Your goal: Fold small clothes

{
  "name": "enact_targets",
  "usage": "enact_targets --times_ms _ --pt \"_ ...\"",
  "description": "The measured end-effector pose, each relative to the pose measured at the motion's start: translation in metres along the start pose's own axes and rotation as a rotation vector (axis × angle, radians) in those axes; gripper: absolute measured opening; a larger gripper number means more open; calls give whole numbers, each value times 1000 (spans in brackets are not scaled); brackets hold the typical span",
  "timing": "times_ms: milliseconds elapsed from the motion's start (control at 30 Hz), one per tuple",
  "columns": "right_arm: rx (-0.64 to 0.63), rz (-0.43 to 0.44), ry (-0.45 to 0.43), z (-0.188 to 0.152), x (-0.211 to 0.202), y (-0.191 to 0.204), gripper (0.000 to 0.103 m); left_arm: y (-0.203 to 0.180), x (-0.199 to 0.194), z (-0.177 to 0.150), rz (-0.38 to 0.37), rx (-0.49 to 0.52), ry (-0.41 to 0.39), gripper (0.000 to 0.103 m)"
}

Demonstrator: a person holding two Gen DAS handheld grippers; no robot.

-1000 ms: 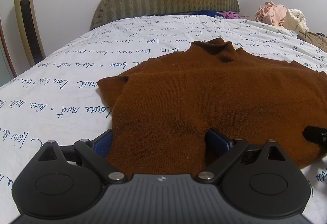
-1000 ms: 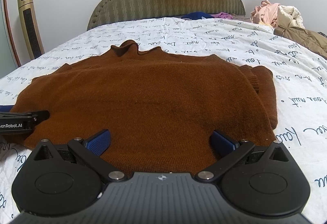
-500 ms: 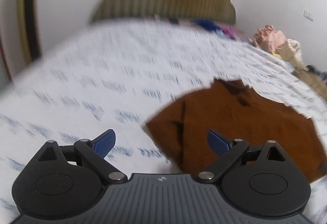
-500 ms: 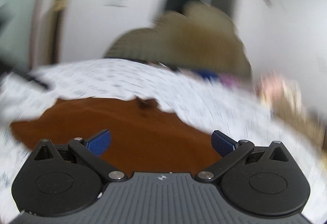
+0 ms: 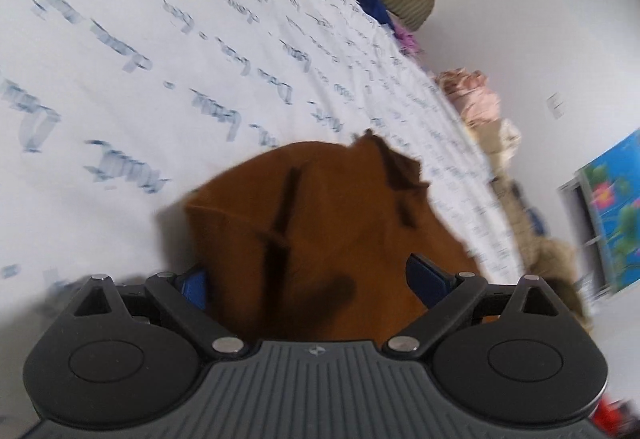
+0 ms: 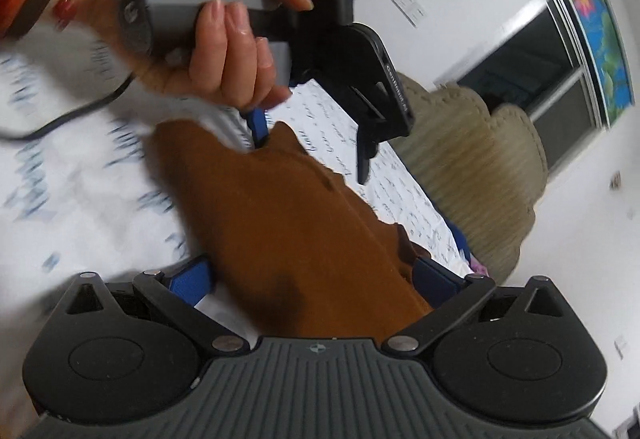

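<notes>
Folding looks barely begun: the brown sweater (image 5: 344,235) lies bunched on the bed (image 5: 168,51), running between the spread fingers of the left gripper (image 5: 316,279) and right gripper (image 6: 312,279). Neither visibly pinches it. No neat fold shows through the blur, so most folding seems left.

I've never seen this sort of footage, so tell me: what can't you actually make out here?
- Left wrist view: the writing on the bedsheet is motion-blurred and unreadable.
- Both views: the brown sweater's near edge is hidden behind each gripper body, so any grip cannot be judged.
- Right wrist view: the hand is cut off by the frame edge.
</notes>
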State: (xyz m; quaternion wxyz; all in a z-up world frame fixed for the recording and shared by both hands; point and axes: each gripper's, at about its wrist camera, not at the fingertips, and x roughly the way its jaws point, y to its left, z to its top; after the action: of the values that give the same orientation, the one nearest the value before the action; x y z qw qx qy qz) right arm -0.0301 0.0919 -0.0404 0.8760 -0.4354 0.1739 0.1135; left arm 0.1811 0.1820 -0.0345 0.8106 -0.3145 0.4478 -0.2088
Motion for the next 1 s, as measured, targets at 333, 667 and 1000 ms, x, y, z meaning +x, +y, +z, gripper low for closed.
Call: enact_targets --times_ms 333,667,1000 --pt "14 -13 0 15 46 6 16 -6 45 29 119 -31 41 12" --pt "103 -36 -81 0 8 -16 8 -95 16 13 381 284 -120 11" --pt "246 -142 -67 -32 -9 -70 8 -185 36 3 445 442 -182 11"
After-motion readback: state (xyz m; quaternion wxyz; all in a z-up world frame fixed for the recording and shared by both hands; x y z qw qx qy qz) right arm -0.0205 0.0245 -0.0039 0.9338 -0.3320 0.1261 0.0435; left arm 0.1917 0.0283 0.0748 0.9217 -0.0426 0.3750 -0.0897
